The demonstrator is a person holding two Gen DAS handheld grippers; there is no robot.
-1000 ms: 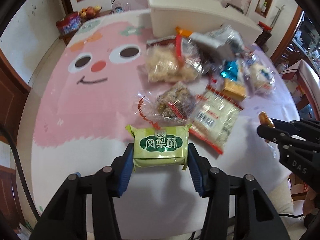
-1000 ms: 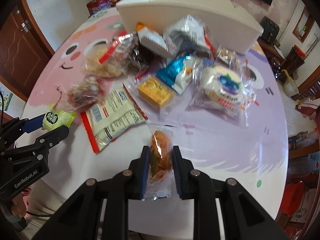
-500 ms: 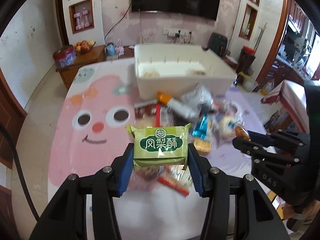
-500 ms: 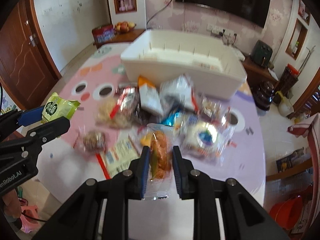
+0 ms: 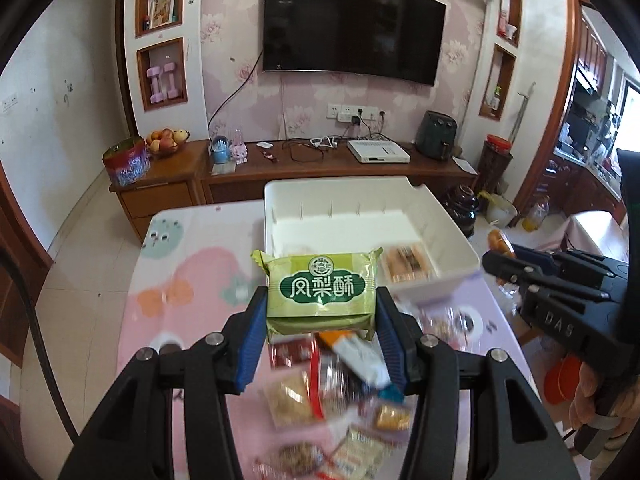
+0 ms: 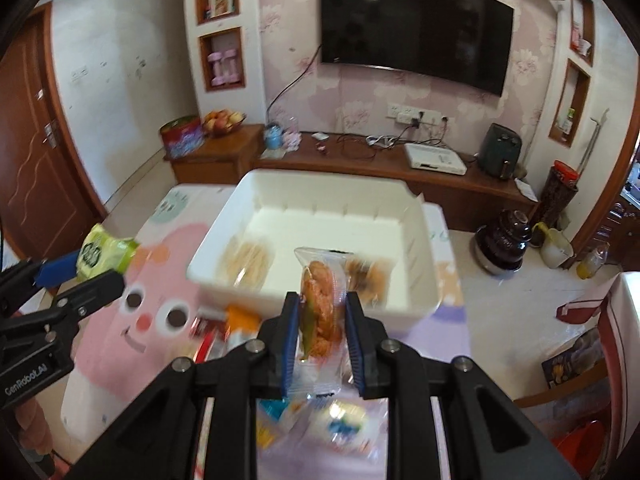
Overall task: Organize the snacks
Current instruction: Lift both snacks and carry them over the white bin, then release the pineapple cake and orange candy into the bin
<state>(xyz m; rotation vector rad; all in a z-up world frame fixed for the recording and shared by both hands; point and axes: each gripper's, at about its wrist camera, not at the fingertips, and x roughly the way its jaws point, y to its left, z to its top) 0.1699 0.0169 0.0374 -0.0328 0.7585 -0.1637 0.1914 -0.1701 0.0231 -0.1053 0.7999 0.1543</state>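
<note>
2 hand-held grippers hang above a counter [image 5: 188, 280] spread with a pink cartoon-face cloth, each carrying 1 snack. The left hand-held gripper [image 5: 320, 320] is clenched on a green foil-wrapped pastry packet with white lettering [image 5: 322, 294], gripped by its short ends so its long axis runs crosswise between the blue pads. The right hand-held gripper [image 6: 322, 334] is clamped tight on a clear plastic packet holding an orange-brown pastry [image 6: 320, 308], which stands upright, long axis pointing away from the wrist.

The relation that matters: the white rectangular plastic bin [image 6: 400, 304] lies ahead of and below both packets, its long side facing them, its near wall just beyond the fingertips in each view. From the right wrist view the clear packet already overlaps the bin's near rim; from the left wrist view the green packet sits just short of the bin's near left corner. The right hand looks the nearer to a drop, though only slightly.

Inside the bin, 2 clear packets of pale biscuits [image 6: 248, 260] rest against the near wall. A blurred heap of loose snack packets [image 5: 340, 408] remains on the counter under the grippers; their count cannot be made out.
</note>
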